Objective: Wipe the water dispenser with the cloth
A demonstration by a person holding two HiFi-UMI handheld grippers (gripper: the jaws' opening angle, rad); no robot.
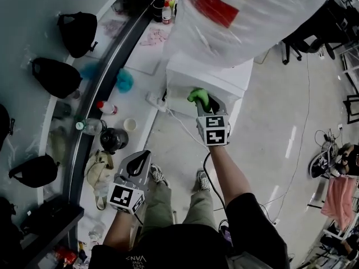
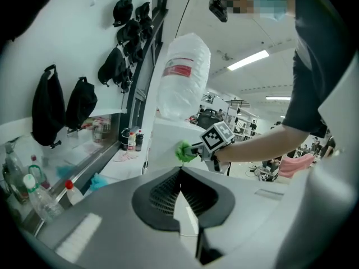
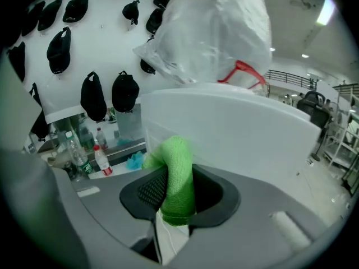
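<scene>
**Head view: clearances about the right gripper (image 1: 206, 102).**
- **12 o'clock:** the white water dispenser (image 1: 210, 74) closes the way. The cloth (image 1: 197, 97) held in the fingers sits just at its front face, and the wrapped bottle (image 1: 247, 15) overhangs from above.
- **2 to 5 o'clock:** bare floor (image 1: 280, 133), open as far as the chairs (image 1: 303, 43) and a pink towel (image 1: 339, 200) at the edge.
- **9 o'clock:** a power strip (image 1: 157, 101) lies at the edge of the bench (image 1: 143, 63), and its cord (image 1: 180, 123) trails over the floor. The bench is crowded with bottles (image 1: 90, 126), a dark jug (image 1: 113, 140) and a tan bag (image 1: 100, 170).
- **7 o'clock:** the left gripper (image 1: 147, 157), fingers together, hangs beside the person's legs (image 1: 160, 206).
</scene>
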